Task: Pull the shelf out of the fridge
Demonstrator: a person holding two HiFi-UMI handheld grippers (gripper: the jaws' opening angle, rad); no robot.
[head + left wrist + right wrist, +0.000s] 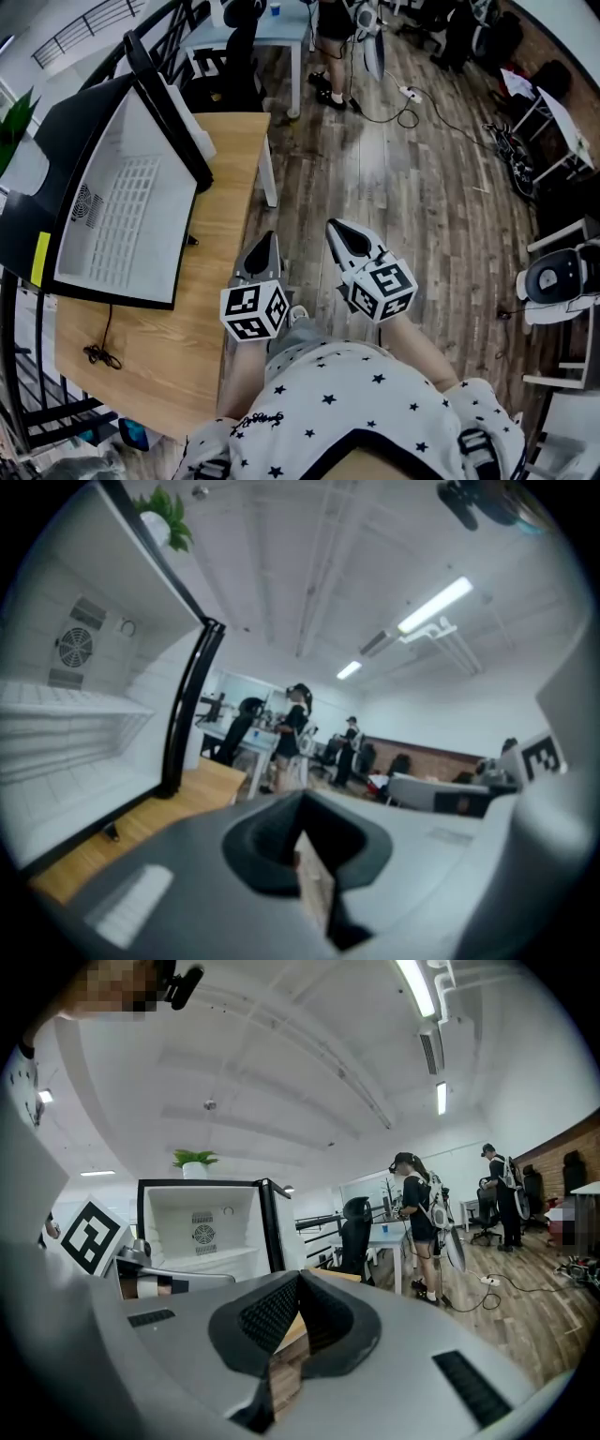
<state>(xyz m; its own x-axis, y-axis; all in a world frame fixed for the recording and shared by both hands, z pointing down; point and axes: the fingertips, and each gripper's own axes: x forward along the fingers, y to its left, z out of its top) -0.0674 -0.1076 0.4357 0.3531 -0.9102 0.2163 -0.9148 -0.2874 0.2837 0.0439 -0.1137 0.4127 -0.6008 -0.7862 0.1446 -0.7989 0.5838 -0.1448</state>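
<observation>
Both left gripper (pixel 269 240) and right gripper (pixel 337 230) show overhead; shelf (pixel 66 705) shows side-on.

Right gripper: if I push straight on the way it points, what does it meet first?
Not the fridge, which sits left of its line. The right gripper aims past the far corner of the wooden table toward the black office chair; probably the chair first, though depth is unclear.

The fridge (pixel 122 752) runs off the left edge, its shelf (pixel 66 703) blurred and indistinct
</observation>
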